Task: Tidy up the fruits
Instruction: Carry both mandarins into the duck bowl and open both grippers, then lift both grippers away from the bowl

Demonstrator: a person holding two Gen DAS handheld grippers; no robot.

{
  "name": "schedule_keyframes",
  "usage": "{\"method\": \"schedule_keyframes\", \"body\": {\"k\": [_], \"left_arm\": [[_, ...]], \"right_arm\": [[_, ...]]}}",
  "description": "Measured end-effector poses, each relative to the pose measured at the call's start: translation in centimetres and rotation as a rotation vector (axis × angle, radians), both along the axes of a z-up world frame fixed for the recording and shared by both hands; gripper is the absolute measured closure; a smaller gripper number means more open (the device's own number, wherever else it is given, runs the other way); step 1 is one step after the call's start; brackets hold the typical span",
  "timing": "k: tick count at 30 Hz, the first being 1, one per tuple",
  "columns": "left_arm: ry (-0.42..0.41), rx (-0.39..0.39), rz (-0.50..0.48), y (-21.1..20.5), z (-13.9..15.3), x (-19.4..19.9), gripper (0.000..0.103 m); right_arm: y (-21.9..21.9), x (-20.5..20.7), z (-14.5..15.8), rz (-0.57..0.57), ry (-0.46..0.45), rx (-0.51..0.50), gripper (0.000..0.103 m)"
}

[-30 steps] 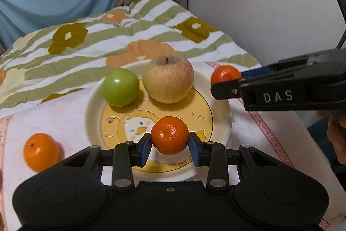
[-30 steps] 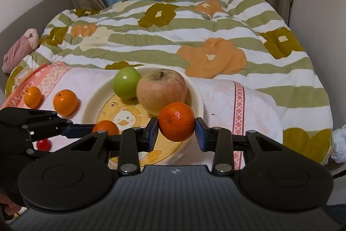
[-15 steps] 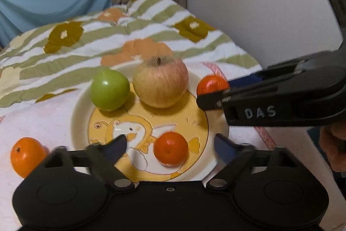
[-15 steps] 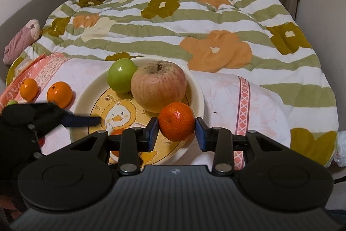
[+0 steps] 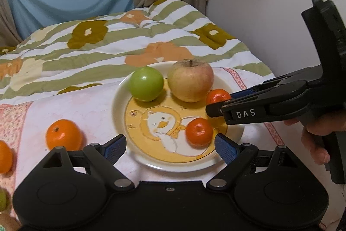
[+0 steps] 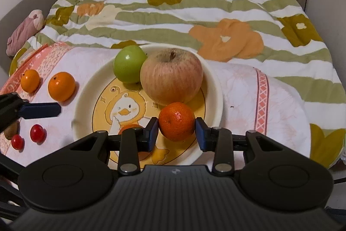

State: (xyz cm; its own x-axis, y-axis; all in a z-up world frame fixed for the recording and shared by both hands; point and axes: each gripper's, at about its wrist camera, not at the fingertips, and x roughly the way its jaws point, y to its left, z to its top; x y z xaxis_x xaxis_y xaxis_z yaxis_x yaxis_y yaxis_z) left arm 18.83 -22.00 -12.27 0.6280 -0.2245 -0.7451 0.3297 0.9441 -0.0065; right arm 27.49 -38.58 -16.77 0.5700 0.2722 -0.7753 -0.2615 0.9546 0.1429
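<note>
A yellow duck plate (image 5: pixel 121 96) (image 6: pixel 82 105) holds a green apple (image 5: pixel 146 83) (image 6: pixel 129 64) and a reddish apple (image 5: pixel 190 82) (image 6: pixel 172 76). One mandarin (image 5: pixel 199 131) lies loose on the plate's near right part, just ahead of my left gripper (image 5: pixel 169 147), which stands open around nothing. My right gripper (image 6: pixel 177 133) (image 5: pixel 222 101) is shut on a second mandarin (image 6: pixel 177 127) (image 5: pixel 218 96), low over the plate's right side, close against the reddish apple. The loose mandarin (image 6: pixel 129 128) is mostly hidden behind the right gripper's finger.
Two more mandarins (image 6: pixel 61 86) (image 6: pixel 30 81) sit on the pink cloth (image 6: pixel 242 88) left of the plate, with two cherry tomatoes (image 6: pixel 37 133) and a kiwi (image 6: pixel 10 132) nearer. A striped flowered quilt (image 6: pixel 194 3) covers the bed behind. A white wall (image 5: pixel 259 14) stands at the right.
My left gripper opened, left its mandarin on the plate and drew back slightly. My right gripper sank toward the plate beside the reddish apple, still gripping its mandarin.
</note>
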Motion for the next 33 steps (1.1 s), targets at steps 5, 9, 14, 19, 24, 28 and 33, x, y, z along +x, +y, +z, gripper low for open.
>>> {"method": "schedule_keyframes", "body": {"k": [5, 9, 14, 19, 24, 28, 33], "left_arm": [[-0.004, -0.007, 0.013, 0.4, 0.3, -0.2, 0.011], [-0.01, -0.005, 0.017, 0.6, 0.5, -0.6, 0.011], [-0.017, -0.018, 0.026, 1.1, 1.2, -1.1, 0.011], [-0.037, -0.021, 0.043, 1.6, 2.6, -2.1, 0.011], [-0.08, -0.04, 0.076, 2.9, 4.8, -3.7, 0.011], [-0.132, -0.045, 0.118, 4.2, 6.8, -5.5, 0.003], [-0.185, 0.003, 0.172, 6.4, 8.3, -7.9, 0.0]], "right_arm": [[0.2, -0.9, 0.7, 0.021, -0.051, 0.012, 0.016], [0.4, -1.8, 1.4, -0.016, -0.076, -0.017, 0.0], [0.0, -2.9, 2.7, -0.026, -0.087, -0.02, 0.0], [-0.4, -4.5, 4.9, -0.041, -0.113, -0.009, 0.0], [-0.1, -6.3, 7.3, -0.066, -0.129, -0.023, 0.0], [0.4, -8.0, 8.8, -0.074, -0.139, -0.035, 0.0], [1.6, -10.3, 10.2, -0.075, -0.163, -0.031, 0.0]]}}
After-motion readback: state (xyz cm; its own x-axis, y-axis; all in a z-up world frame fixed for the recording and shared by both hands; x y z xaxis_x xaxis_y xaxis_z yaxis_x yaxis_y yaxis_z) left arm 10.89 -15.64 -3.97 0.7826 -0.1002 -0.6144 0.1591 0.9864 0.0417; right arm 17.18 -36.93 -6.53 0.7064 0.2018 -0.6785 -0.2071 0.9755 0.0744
